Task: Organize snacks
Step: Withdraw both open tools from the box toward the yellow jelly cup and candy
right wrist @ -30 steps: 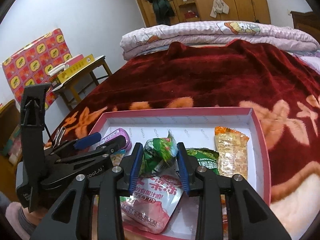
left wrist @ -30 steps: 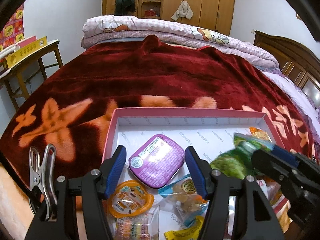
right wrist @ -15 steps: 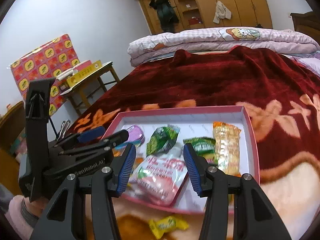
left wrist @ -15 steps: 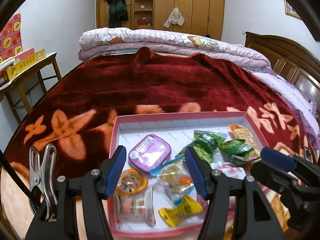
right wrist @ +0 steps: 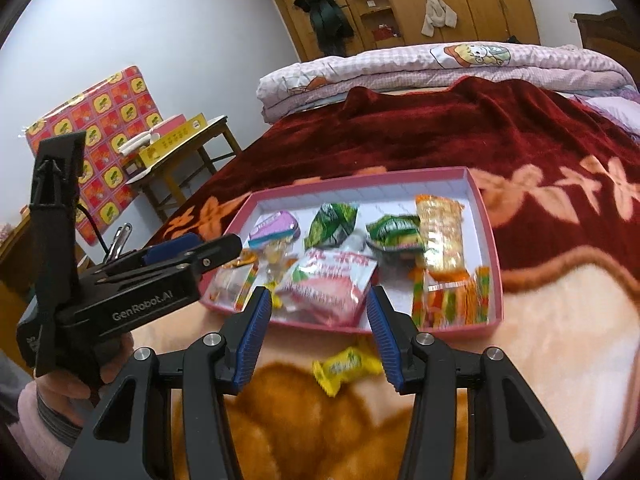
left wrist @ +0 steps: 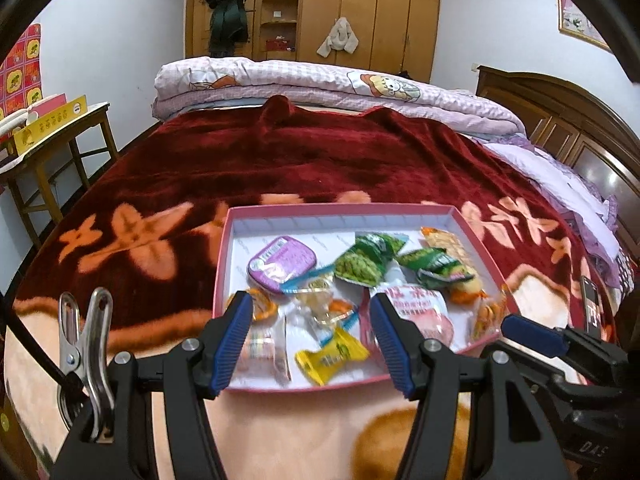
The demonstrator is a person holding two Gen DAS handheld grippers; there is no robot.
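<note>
- Near rim of the pink tray [left wrist: 476,240] partly hidden behind the left gripper [left wrist: 312,340] fingers; motion blur smears the clear-wrapped candies in the middle, their print unreadable.
- Right gripper [right wrist: 318,332] body cut off at frame bottom; in the left view only its blue tip shows at the right edge.
- "GenRobot.AI" reads on the left gripper's side in the right view; red characters on the pink-white pouch [right wrist: 328,280], not legible.
- Both grippers spread wide, gripping nothing, hovering over the blanket [left wrist: 280,168] at the tray's near side.
- Tray holds a purple tin [left wrist: 282,264], 2 green packets [left wrist: 366,262] and an orange cracker pack [right wrist: 442,232].
- 1 yellow candy [right wrist: 346,366] lies outside the tray on the blanket, just ahead of the right fingers.
</note>
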